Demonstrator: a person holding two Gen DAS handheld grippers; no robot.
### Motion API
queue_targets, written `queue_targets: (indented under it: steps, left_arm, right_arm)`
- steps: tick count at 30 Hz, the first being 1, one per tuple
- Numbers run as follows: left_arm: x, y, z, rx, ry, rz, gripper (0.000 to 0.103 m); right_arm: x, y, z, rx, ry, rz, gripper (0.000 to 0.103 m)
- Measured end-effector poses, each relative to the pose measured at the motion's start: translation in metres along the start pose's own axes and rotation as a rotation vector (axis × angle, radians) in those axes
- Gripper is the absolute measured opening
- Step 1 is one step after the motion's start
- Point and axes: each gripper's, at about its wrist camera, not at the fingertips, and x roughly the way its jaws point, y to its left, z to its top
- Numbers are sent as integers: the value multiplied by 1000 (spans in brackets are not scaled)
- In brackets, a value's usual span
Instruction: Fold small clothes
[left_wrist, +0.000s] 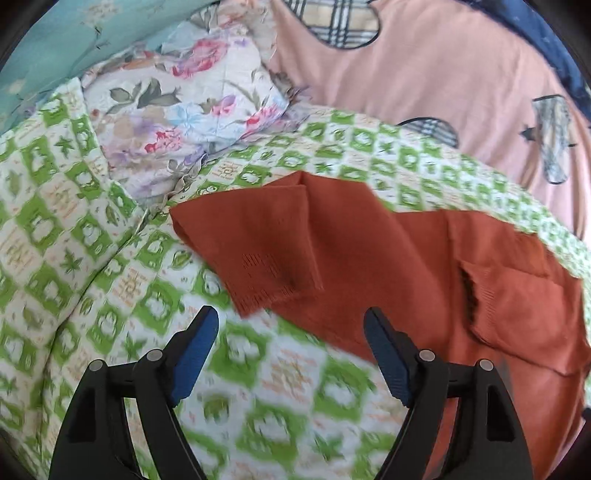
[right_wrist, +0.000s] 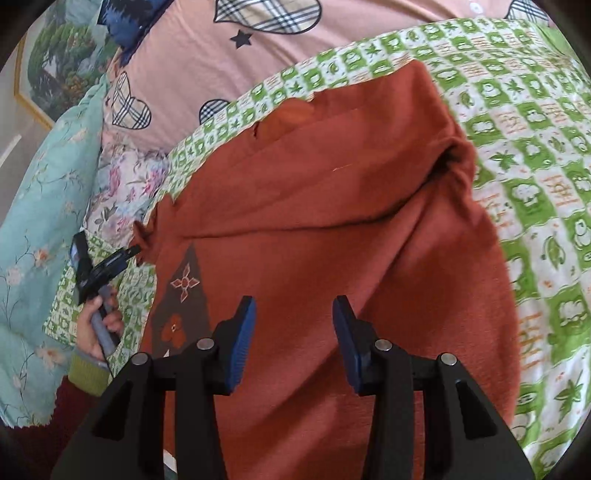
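the left claw (left_wrist: 291, 328) hangs with its jaws wide apart and nothing between them, over the green checked bedcover (left_wrist: 92, 258); the right claw (right_wrist: 294, 314) is partly spread and empty, above the rust-red garment (right_wrist: 332, 221). that garment lies spread on the bedcover with one sleeve folded inward. beyond sit a floral pillow (left_wrist: 177, 122) and a pink quilt (left_wrist: 424, 85).

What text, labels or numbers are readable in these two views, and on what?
Green checked blanket: orange character-like marks repeat in its white squares; they look like stylised script, but I cannot read them.
Rust-red garment: no text; only a dark patch with flower motifs.
Pink sheet: plaid hearts and stars, no words.
Floral cloth: print only, no text.
Tongs: no markings visible.
Nothing legible overall.
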Motion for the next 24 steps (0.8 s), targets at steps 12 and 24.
queue_targets:
  steps: [12,24]
  left_arm:
    - [50,21,19,-9,48,10,10]
    - [-70,-81,0,91,-3,-509,10]
  right_arm:
    - [2,4,-6,-9,11,-27,45]
    - [-4,14,-10,-12,-28,9,45]
